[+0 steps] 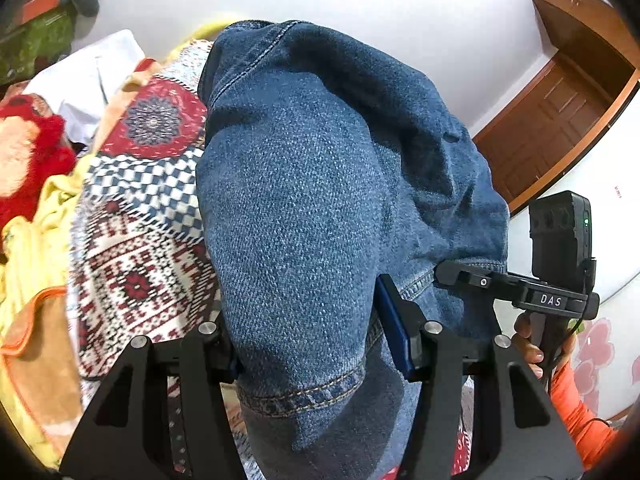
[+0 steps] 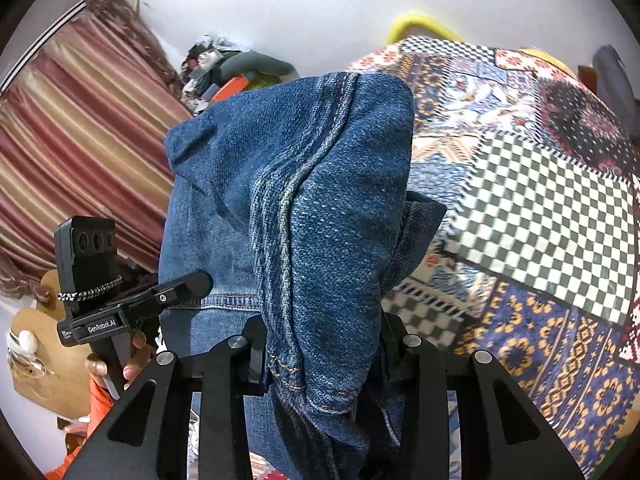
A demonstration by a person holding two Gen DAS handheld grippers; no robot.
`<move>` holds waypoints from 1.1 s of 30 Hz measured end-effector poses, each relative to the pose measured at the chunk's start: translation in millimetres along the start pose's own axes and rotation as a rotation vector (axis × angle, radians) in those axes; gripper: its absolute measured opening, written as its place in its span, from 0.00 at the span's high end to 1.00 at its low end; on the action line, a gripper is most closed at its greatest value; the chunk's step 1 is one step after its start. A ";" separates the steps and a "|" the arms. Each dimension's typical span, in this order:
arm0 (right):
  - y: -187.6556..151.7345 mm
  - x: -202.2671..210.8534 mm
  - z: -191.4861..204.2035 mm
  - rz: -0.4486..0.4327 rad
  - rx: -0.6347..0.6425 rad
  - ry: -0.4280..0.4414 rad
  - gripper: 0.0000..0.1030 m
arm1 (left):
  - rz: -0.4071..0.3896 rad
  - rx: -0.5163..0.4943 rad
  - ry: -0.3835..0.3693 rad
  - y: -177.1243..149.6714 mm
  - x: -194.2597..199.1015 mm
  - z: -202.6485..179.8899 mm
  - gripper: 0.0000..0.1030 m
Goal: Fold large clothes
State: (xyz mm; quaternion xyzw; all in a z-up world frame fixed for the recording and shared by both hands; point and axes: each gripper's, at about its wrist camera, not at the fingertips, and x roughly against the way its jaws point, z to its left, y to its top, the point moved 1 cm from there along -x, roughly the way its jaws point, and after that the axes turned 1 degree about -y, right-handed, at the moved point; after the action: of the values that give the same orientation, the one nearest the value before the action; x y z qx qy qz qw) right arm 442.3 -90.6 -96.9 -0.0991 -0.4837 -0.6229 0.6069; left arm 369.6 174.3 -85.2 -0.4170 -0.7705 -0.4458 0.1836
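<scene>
Bedspread (image 2: 540,184); "DAS", "GenRobot.AI" (tool (image 1: 472,276) labels)

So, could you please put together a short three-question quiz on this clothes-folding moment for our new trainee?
1. True or false: the left gripper has denim between its fingers.
2. Multiple choice: what lies beneath the blue jeans? A) a bare wooden table B) a patterned patchwork bedspread C) a tiled floor
3. Fill in: in the left wrist view, the right gripper meets the jeans near a stitched ____.

Key:
1. True; the fabric bunches between both fingers.
2. B.
3. Hem, with its orange topstitching visible beside the fingertip.
</scene>
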 end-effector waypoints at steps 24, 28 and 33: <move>-71.5 -174.6 30.9 0.303 -0.069 -0.018 0.67 | 0.161 0.402 0.025 -106.8 -43.8 190.3 0.43; -74.7 -190.2 24.3 0.318 -0.032 -0.039 0.63 | 0.156 0.408 0.039 -117.9 -54.2 197.5 0.35; -87.0 -194.7 4.9 0.331 0.005 -0.033 0.45 | 0.144 0.421 0.042 -129.6 -49.5 197.3 0.26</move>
State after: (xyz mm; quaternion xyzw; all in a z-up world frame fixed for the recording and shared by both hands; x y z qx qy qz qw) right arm 413.4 23.7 -274.7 -0.1863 -0.4722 -0.5113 0.6935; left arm 311.6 283.4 -292.3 -0.4142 -0.8107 -0.2694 0.3140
